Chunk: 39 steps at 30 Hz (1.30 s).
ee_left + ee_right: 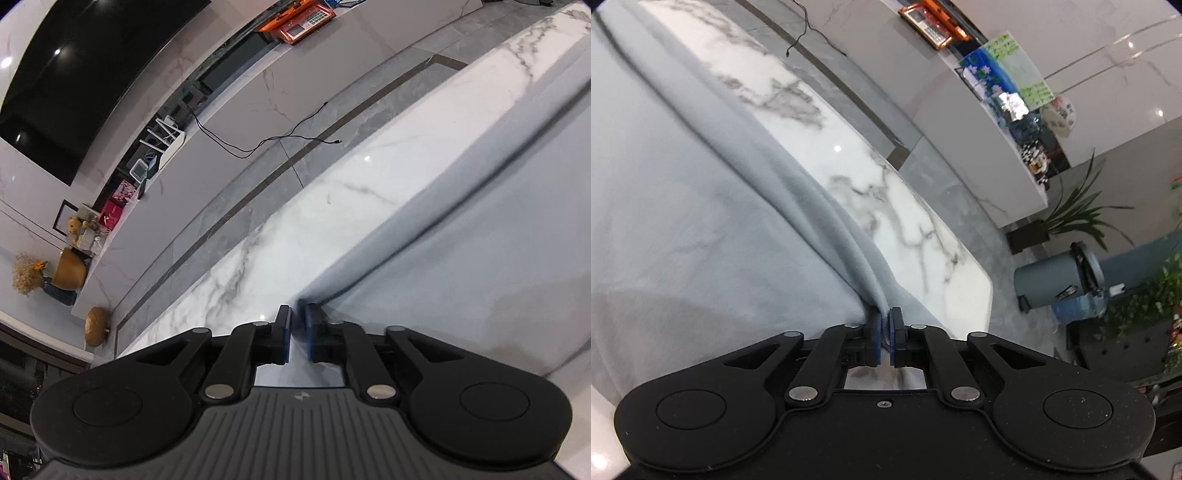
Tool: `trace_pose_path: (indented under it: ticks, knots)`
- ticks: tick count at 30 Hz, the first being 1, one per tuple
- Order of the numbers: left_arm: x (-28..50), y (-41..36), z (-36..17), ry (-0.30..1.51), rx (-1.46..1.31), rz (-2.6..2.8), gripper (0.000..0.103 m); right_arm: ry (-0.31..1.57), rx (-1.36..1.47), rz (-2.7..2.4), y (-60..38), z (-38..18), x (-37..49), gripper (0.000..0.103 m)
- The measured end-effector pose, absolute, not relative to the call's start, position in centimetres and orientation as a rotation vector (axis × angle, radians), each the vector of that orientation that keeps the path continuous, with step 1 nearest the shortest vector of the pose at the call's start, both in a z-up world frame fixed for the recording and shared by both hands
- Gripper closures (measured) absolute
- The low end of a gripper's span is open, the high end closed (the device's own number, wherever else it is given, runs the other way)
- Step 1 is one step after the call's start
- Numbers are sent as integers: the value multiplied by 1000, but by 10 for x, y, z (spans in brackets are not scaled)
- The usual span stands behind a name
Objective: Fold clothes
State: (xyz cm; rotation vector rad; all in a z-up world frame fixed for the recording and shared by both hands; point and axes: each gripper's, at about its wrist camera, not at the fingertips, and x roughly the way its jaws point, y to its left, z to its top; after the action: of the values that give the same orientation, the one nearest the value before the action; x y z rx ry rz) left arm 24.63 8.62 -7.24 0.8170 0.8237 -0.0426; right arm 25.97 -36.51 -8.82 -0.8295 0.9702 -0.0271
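Marble table (332, 206) | grey cloth (683, 206) spread | both jaws pinching its edge | tiled floor (229, 221)

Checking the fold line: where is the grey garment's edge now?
The grey garment lies on the marble table, its edge pinched by the right gripper and left gripper.

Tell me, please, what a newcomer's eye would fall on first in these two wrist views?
First comes the pale grey-blue garment, spread over the white marble table and pulled into a taut ridge. The right gripper pinches one end of that fold and the left gripper closes on the cloth's edge at the other. Beyond, an orange device on the far counter stands out.
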Motion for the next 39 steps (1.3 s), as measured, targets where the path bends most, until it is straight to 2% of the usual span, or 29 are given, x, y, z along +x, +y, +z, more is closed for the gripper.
trace_pose_path:
  ticks: [8, 23, 25, 27, 29, 30, 39]
  knots:
    - [204, 70, -74, 823, 855, -31, 103, 990, -904, -15, -359, -92, 233, 97]
    - [109, 71, -63, 885, 818, -132, 102, 1030, -864, 25, -372, -81, 119, 97]
    - [106, 77, -57, 881, 769, -133, 97, 1031, -850, 11, -371, -76, 112, 97]
    - [103, 81, -50, 869, 724, -132, 79, 982, -831, -16, -367, -63, 103, 92]
    - [95, 77, -40, 842, 691, -134, 65, 945, -803, -24, -362, -53, 98, 85]
    - [91, 75, -35, 829, 675, -135, 61, 929, -785, -24, -359, -48, 95, 84]
    - [62, 44, 1, 766, 463, -304, 63, 861, -466, 171, -295, -17, 75, 85]
